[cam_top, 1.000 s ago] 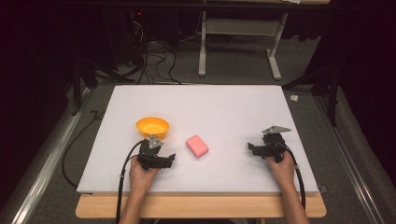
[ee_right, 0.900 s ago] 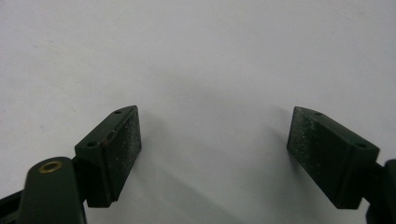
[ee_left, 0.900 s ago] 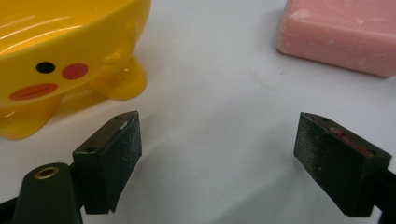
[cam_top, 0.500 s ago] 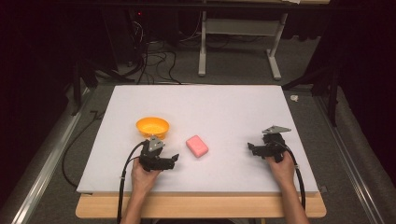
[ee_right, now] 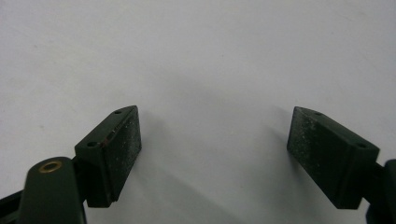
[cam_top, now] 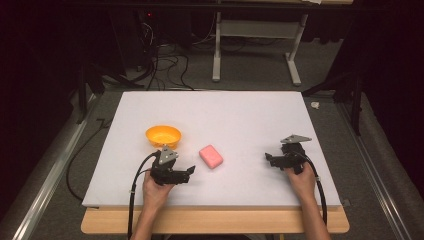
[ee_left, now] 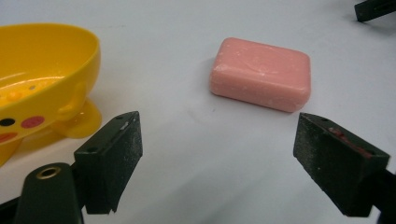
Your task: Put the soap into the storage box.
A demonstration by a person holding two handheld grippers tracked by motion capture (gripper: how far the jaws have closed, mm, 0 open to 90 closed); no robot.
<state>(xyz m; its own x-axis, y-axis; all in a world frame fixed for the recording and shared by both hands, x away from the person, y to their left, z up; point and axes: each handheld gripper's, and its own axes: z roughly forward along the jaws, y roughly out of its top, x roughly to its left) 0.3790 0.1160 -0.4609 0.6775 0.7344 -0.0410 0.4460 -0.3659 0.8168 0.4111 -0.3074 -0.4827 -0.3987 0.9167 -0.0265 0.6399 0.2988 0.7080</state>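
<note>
The left gripper [cam_top: 189,172] has drifted a touch nearer the person and swung towards the soap since a second ago, while the right gripper [cam_top: 268,159] sits just where it was. Left jaws are spread apart, nothing between them, lined up on the pink soap bar [ee_left: 261,73] just ahead. Right jaws released too, parted over bare counter [ee_right: 201,56], gripping nothing. Moving outward: the soap lies flat on the white counter, near the middle, just beside the yellow soap dish [ee_left: 42,79] but not touching it. The dish sits to the left of the left jaws in the left gripper view, close to that pad. Risk here, I'd say: a smooth bar can squirt out if the pads pinch off-centre, and the near jaw could clip the dish rim on the way in and shove it. The bar looks rounded at the corners, slightly chalky and scuffed on top, solid pink
</note>
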